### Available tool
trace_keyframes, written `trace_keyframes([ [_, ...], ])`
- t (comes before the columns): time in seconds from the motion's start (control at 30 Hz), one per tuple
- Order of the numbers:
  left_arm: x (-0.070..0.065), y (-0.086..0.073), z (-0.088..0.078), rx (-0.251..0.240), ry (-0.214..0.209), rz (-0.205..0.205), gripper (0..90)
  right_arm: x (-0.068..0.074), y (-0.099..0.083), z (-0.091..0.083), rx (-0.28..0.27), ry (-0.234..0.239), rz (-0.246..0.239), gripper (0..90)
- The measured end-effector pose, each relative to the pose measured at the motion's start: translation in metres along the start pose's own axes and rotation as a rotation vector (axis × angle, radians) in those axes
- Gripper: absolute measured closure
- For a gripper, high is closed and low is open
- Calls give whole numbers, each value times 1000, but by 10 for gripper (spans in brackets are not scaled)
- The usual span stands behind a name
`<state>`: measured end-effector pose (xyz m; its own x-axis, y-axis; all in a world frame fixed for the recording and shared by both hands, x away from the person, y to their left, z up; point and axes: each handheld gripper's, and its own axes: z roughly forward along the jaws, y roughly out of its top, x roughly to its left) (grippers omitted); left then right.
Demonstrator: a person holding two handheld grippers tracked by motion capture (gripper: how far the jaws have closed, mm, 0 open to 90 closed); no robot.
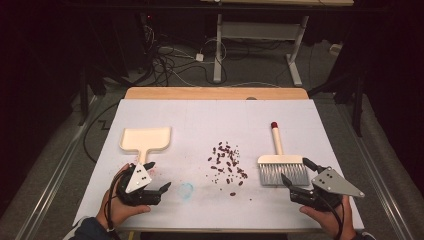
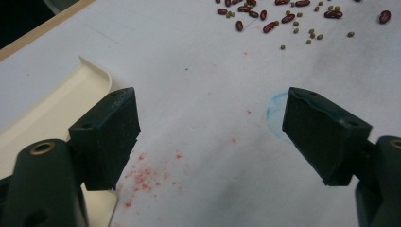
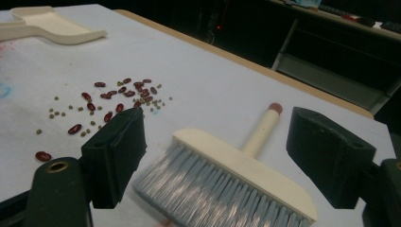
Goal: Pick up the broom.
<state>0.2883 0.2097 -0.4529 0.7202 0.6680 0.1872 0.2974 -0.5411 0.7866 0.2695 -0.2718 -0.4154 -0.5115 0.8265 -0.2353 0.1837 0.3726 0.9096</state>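
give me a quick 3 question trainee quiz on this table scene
1. True or false: the brush lies with its bristles toward the person.
2. Which tool lies nearest the left gripper? A) dustpan B) brush C) neither
3. Fill in: scattered between the two tools are red and green ____.

Key: 1 true; 2 A; 3 beans. The right gripper, like the left, is open and holds nothing.

Bare table (image 1: 200,120) across the far half and between dustpan (image 1: 146,138) and beans (image 1: 227,162). Scattered beans blocking the centre, brush (image 1: 281,165) the right, dustpan the left. Open passage along the near edge between both grippers.
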Motion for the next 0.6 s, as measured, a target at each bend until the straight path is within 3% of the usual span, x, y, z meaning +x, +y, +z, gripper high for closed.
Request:
trace_keyframes([
  [0.03,0,1,1,-2,-2,2,191,1,0,0,-2,-11,-23,209],
  [0.1,-1,2,2,-3,-3,4,191,0,1,-1,-8,-11,1,210],
  [0.43,-7,3,4,11,-14,24,191,-5,5,6,38,-58,-3,217],
  [0.6,-9,3,3,18,-14,35,191,-22,19,29,174,-67,50,243],
])
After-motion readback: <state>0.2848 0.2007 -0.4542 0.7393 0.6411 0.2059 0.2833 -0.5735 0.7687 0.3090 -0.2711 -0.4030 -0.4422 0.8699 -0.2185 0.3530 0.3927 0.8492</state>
